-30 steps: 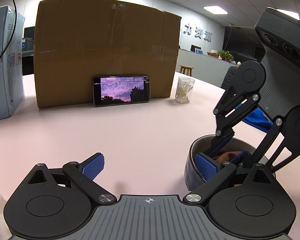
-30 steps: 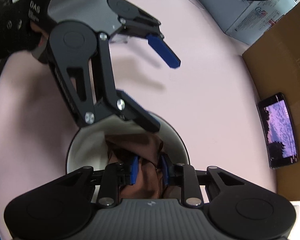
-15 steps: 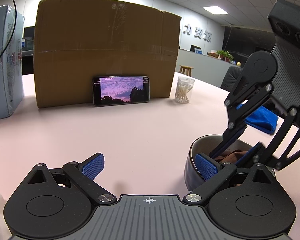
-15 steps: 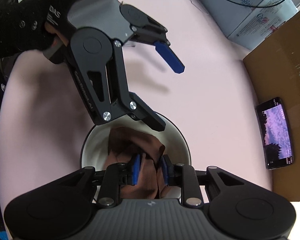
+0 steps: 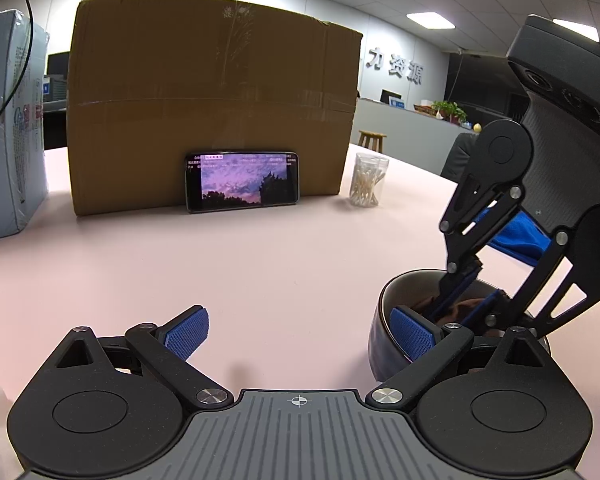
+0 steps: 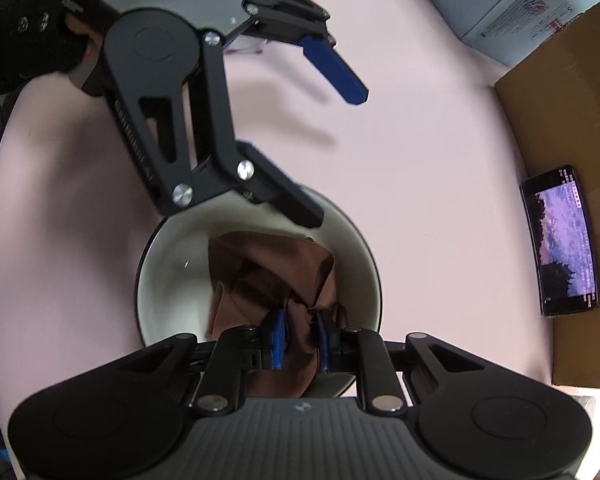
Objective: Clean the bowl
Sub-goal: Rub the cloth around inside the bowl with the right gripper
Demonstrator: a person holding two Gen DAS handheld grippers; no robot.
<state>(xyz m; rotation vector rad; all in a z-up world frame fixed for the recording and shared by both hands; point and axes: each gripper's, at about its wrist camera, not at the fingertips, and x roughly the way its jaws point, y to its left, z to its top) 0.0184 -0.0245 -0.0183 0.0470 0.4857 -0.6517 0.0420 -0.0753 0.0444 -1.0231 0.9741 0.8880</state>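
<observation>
- My right gripper (image 6: 300,338) is pinched narrow on a brown cloth (image 6: 272,276); its 2 blue pads press the bunched fabric from both sides.
- The cloth sits inside the bowl (image 6: 168,280), a dark bowl with a white inside, and covers the part of it from the middle toward 3 o'clock in my right wrist view. The white wall toward 9 o'clock is bare.
- My left gripper (image 5: 300,332) is spread wide. One finger (image 5: 414,336) reaches over the bowl's rim at the near side; the other (image 5: 188,332) hangs over the pink table (image 5: 260,272), well apart from the bowl.
- In my left wrist view the bowl (image 5: 384,340) is at 4 o'clock, resting on the table, with the right gripper (image 5: 466,300) coming down into it from above.
- At 12 o'clock a phone (image 5: 242,181) with a purple sky on its screen leans against a cardboard box (image 5: 212,92).
- Just to the right of the box stands a clear jar of cotton swabs (image 5: 367,179).
- A blue cloth (image 5: 516,236) lies beyond the bowl, partly hidden by the right gripper.
</observation>
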